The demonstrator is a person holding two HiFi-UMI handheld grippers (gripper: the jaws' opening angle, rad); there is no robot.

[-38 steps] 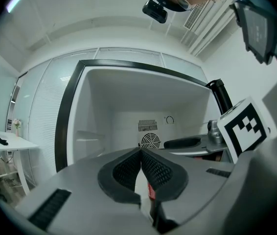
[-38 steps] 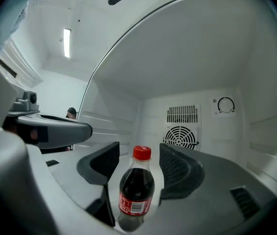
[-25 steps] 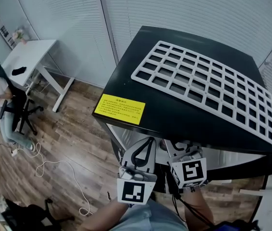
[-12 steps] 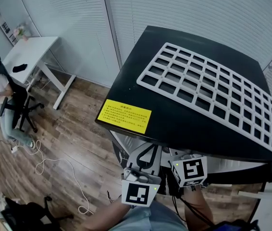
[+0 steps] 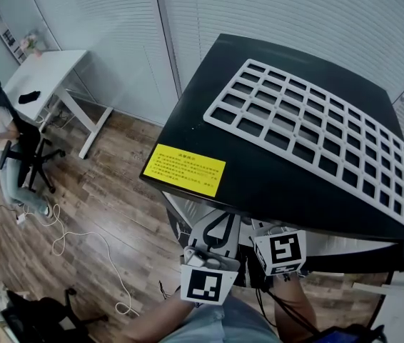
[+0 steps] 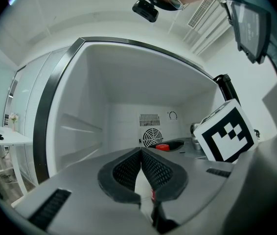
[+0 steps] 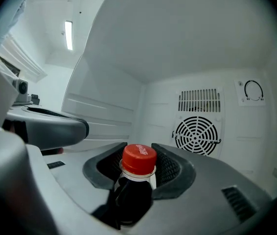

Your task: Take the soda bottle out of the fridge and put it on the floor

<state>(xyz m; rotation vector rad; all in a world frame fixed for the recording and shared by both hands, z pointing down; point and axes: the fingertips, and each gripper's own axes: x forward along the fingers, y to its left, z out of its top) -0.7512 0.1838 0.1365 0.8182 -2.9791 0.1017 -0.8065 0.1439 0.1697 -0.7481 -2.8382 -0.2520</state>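
Observation:
A soda bottle (image 7: 137, 180) with dark liquid and a red cap stands upright inside the white fridge (image 7: 104, 82). My right gripper (image 7: 138, 166) has a jaw on either side of the bottle's neck and cap. The jaws are closing and a thin gap still shows at the left pad. In the left gripper view the red cap (image 6: 163, 147) shows past my left gripper (image 6: 141, 153), which is shut with nothing in it, its pads touching at the tip. The head view shows both grippers, left (image 5: 220, 227) and right (image 5: 270, 231), reaching in under the fridge's black top; the bottle is hidden there.
The fridge top (image 5: 259, 170) carries a white grid rack (image 5: 309, 131) and a yellow label (image 5: 184, 170). A round fan grille (image 7: 196, 135) is on the fridge's back wall. To the left there is wood floor with a white cable (image 5: 81, 241), a white desk (image 5: 41, 77) and a seated person (image 5: 2, 141).
The head view has shifted a little. Both grippers stay at the fridge opening, pushed slightly further under the black top.

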